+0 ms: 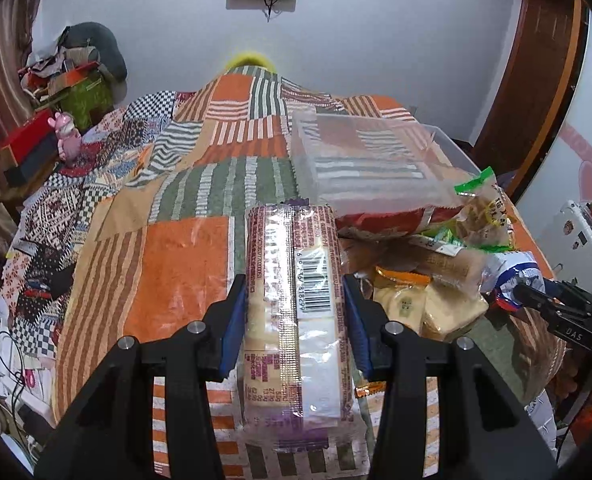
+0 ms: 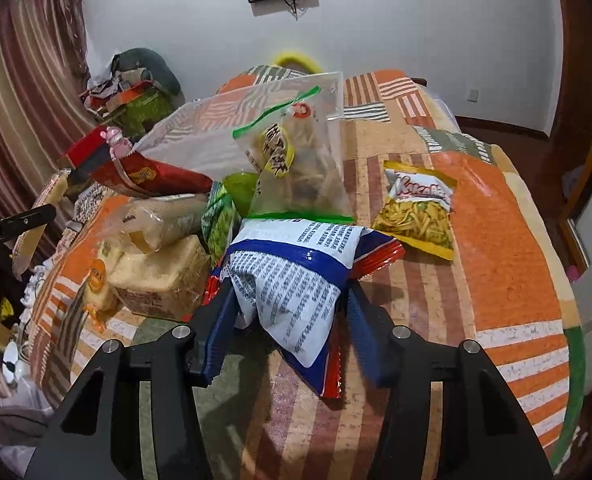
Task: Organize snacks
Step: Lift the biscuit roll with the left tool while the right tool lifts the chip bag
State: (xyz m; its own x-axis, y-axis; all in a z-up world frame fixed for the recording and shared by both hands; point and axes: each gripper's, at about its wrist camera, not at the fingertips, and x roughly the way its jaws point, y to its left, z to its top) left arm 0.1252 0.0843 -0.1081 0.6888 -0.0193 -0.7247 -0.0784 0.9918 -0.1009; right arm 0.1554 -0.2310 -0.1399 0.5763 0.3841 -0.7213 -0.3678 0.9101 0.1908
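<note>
Left gripper point(image 1: 294, 312) jaws clamped on long biscuit pack point(image 1: 292, 292), lifted above patchwork bed point(image 1: 176, 264). Right gripper point(image 2: 292, 316) jaws pinching blue-white bag point(image 2: 296, 276) at snack pile point(image 2: 168, 264) edge; crinkled foil may slip, topple neighbours.

L tongs point(image 1: 294, 300) low-centre of frame, pads clamped on a pkt. R tongs point(image 2: 292, 312) low-centre, pads pinching a bag.
</note>
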